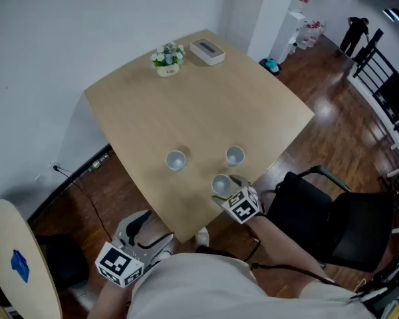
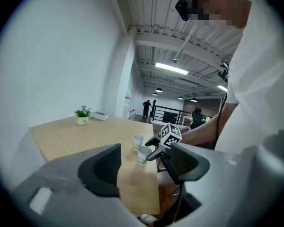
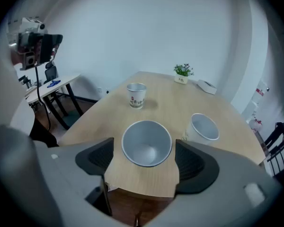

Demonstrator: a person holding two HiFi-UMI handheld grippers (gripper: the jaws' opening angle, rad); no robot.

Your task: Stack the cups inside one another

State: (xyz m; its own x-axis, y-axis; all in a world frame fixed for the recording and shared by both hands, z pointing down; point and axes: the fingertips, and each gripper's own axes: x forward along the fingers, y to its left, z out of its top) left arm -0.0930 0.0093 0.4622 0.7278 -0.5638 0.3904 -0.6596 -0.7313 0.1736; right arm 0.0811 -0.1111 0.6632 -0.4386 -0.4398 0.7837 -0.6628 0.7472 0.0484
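Three white paper cups stand upright near the table's front edge. The nearest cup (image 1: 221, 184) (image 3: 146, 143) sits between the jaws of my right gripper (image 1: 230, 190) (image 3: 144, 151), which is open, with a small gap on each side of the rim. A second cup (image 1: 235, 155) (image 3: 203, 127) stands just beyond to the right. The third cup (image 1: 175, 160) (image 3: 136, 94) is further left. My left gripper (image 1: 149, 234) (image 2: 144, 169) hangs open and empty off the table's near edge, pointing at the cups (image 2: 144, 154) and the right gripper's marker cube (image 2: 170, 135).
At the table's far end are a small potted plant (image 1: 167, 58) and a white box (image 1: 207, 50). A black chair (image 1: 332, 218) stands to the right of the wooden table (image 1: 199, 105). At lower left is a round side table (image 1: 20, 264), with cables on the floor.
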